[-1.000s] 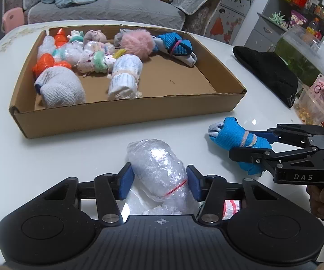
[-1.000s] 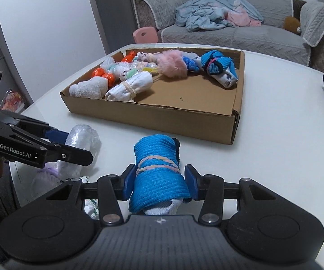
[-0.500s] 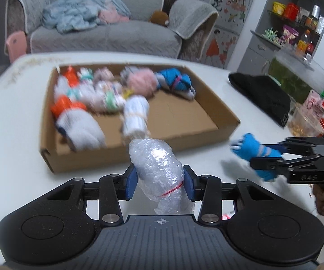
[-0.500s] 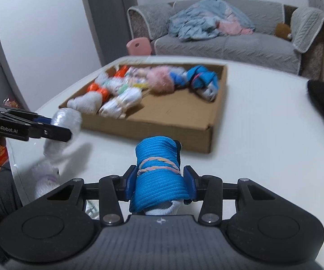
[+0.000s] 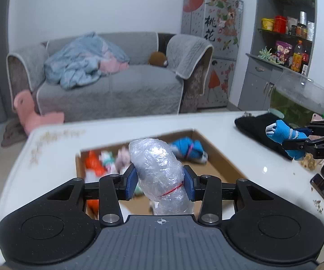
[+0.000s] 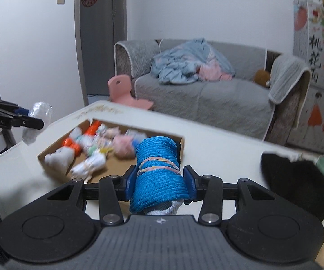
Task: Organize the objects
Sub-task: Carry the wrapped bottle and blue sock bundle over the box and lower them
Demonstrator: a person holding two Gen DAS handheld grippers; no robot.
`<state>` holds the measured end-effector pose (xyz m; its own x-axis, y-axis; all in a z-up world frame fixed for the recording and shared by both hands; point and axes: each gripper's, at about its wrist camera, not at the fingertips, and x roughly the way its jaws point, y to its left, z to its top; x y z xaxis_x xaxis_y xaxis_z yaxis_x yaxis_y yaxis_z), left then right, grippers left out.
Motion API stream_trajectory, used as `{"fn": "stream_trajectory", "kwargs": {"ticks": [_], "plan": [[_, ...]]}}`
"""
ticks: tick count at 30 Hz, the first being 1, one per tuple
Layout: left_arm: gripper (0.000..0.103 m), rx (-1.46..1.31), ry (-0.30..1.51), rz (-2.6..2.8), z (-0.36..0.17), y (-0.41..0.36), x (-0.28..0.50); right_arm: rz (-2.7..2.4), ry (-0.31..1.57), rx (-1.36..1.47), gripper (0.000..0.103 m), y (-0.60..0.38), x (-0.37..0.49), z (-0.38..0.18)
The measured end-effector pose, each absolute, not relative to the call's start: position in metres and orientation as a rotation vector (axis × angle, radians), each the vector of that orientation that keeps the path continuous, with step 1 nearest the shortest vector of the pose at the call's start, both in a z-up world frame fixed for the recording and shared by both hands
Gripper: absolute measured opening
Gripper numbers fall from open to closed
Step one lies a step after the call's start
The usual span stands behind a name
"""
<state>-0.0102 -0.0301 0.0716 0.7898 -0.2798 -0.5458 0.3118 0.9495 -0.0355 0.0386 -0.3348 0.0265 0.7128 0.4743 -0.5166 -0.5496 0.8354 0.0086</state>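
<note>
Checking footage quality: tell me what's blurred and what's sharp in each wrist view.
Left wrist view: plastic-wrapped bundle sharp, cardboard box smeared, glare spot on white table. Right wrist view: blue sock roll sharp, box contents blurred; both fisheye-curved.

"DAS" marks the right hand-held gripper (image 5: 296, 145); "桃花" the decorated cabinet (image 5: 211, 45).

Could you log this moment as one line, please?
left tool: grips plastic-wrapped bundle | right tool: grips blue sock roll | both above cardboard box
</note>
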Motion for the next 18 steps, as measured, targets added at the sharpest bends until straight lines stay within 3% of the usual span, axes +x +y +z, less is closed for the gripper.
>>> {"fn": "stream_trajectory", "kwargs": {"ticks": [6,18], "plan": [[0.049,0.091,0.532,-0.346,0.094,-0.046,0.006,0.567,0.491,-0.171,0.041,-0.327,0.057,0.041],[0.049,0.129,0.545,-0.46,0.088,-0.102,0.058,0.656,0.494,-0.206,0.041,-0.294,0.09,0.041]]}}
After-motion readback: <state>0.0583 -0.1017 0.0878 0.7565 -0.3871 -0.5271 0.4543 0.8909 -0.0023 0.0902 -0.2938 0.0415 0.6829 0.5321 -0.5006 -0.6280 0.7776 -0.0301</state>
